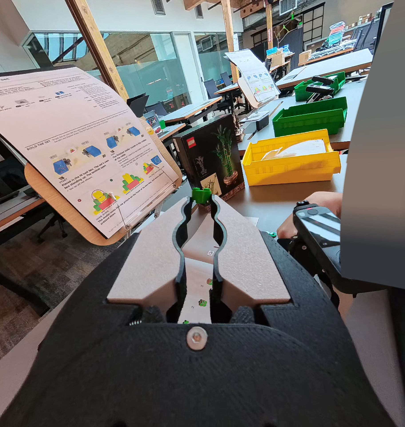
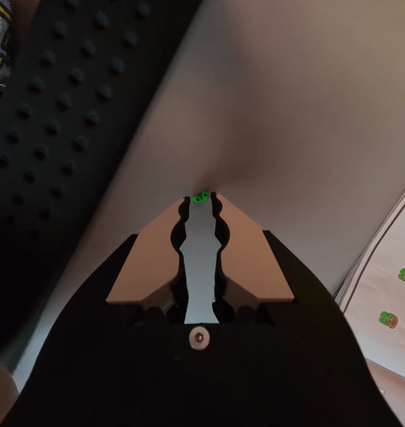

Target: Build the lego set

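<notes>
We see two green bins [image 1: 310, 120], one yellow bin [image 1: 289, 166], one black set box [image 1: 210, 157], two paper stands [image 1: 81, 143], and two small green bricks [image 1: 201, 195], one in each view.

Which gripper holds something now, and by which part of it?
The left gripper clamps a green brick by its two sides, at the fingertips. The right gripper holds nothing; a small green piece lies just past its tips.

A dark table [image 1: 275, 201] carries the set's black box [image 1: 210, 159], a yellow bin [image 1: 289, 171] and an open booklet [image 1: 197, 272].
</notes>
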